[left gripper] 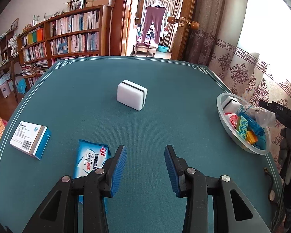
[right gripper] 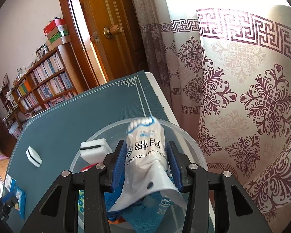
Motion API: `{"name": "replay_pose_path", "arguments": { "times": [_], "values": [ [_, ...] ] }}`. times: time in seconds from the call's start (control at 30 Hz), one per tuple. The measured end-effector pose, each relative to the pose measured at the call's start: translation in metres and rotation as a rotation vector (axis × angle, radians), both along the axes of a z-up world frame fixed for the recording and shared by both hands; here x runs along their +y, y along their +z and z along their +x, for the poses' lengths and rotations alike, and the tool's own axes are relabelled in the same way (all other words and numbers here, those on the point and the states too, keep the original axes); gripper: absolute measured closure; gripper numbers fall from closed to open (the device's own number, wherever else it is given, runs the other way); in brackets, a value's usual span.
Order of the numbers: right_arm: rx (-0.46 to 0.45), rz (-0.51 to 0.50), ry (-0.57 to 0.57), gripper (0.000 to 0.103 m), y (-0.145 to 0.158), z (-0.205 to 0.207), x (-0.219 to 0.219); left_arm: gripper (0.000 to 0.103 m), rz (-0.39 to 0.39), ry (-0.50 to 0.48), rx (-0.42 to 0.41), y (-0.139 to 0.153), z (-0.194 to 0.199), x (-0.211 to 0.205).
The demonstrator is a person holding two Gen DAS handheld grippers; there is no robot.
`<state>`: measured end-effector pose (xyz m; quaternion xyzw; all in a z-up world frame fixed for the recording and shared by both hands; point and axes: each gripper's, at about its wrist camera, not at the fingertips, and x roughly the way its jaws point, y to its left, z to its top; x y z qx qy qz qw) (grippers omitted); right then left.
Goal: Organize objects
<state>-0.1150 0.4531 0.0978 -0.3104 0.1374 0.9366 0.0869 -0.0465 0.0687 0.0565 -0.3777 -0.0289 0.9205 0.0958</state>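
Observation:
My right gripper hangs over the clear plastic bowl at the table's right edge. A white bag of cotton swabs fills the gap between its blue pads and touches both; the bag's top end is blurred. The bowl holds a white sponge, toy bricks and blue packets. My left gripper stands open above the green table mat with nothing between its fingers. Ahead of it a second white sponge with a black stripe stands on the mat. A blue cracker packet lies beside its left finger.
A white and blue carton lies near the mat's left edge. Patterned curtains hang close behind the bowl at the right. Bookshelves and an open doorway stand beyond the far table edge.

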Motion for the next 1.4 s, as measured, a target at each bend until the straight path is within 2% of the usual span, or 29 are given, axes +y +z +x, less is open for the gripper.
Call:
{"name": "replay_pose_path", "arguments": {
  "times": [0.07, 0.3, 0.5, 0.67, 0.9, 1.1, 1.17, 1.4],
  "values": [
    [0.005, -0.007, -0.007, 0.051, -0.001, 0.003, 0.0, 0.059, -0.004, 0.019, -0.008, -0.003, 0.0, -0.009],
    [0.017, -0.004, -0.011, 0.051, -0.003, 0.022, -0.01, 0.059, -0.014, 0.08, -0.048, -0.018, -0.001, -0.04],
    [0.044, -0.015, 0.009, 0.051, 0.003, 0.043, -0.022, 0.059, -0.023, 0.104, -0.066, -0.03, -0.007, -0.047],
    [0.053, -0.014, 0.037, 0.051, 0.007, 0.055, -0.032, 0.049, -0.031, 0.119, -0.064, -0.033, -0.011, -0.052],
    [0.06, -0.021, 0.04, 0.051, 0.006, 0.063, -0.039, 0.048, -0.044, 0.123, -0.089, -0.041, -0.012, -0.058],
    [0.067, -0.02, 0.034, 0.05, 0.005, 0.07, -0.042, 0.049, -0.064, 0.118, -0.103, -0.048, -0.012, -0.054],
    [0.068, -0.018, 0.03, 0.05, 0.004, 0.073, -0.042, 0.057, -0.068, 0.11, -0.102, -0.047, -0.011, -0.052],
    [0.084, -0.018, 0.006, 0.05, 0.005, 0.084, -0.038, 0.059, -0.069, 0.103, -0.102, -0.042, -0.011, -0.047]
  ]
}}
